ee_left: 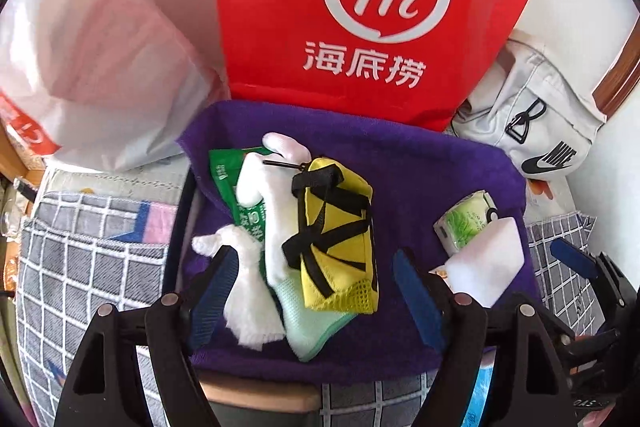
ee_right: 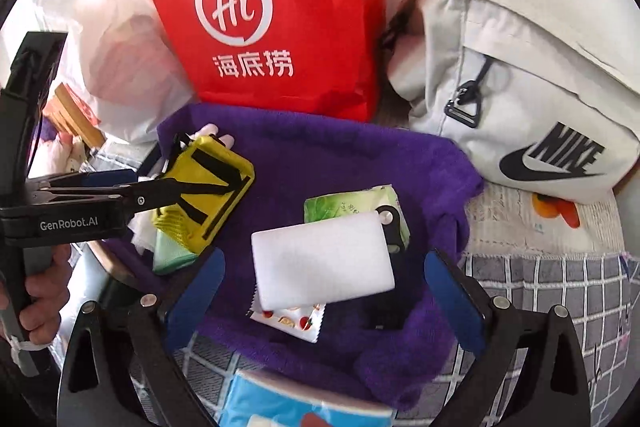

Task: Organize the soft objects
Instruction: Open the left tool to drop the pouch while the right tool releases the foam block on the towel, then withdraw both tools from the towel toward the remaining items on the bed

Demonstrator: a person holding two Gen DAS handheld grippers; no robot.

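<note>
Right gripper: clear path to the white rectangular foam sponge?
Probably yes. The right gripper is open, and the white rectangular foam sponge lies uncovered on top, between its blue pads, nothing over it.

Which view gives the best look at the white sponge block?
The right wrist view: the white sponge block lies whole and central on the purple towel, between the open jaws. The left wrist view shows it only at the right, partly hidden behind a finger.

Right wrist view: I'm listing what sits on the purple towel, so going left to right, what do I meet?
Yellow pouch with black straps → white rectangular foam block → green tissue packet, partly behind the block, all on the purple towel.
</note>
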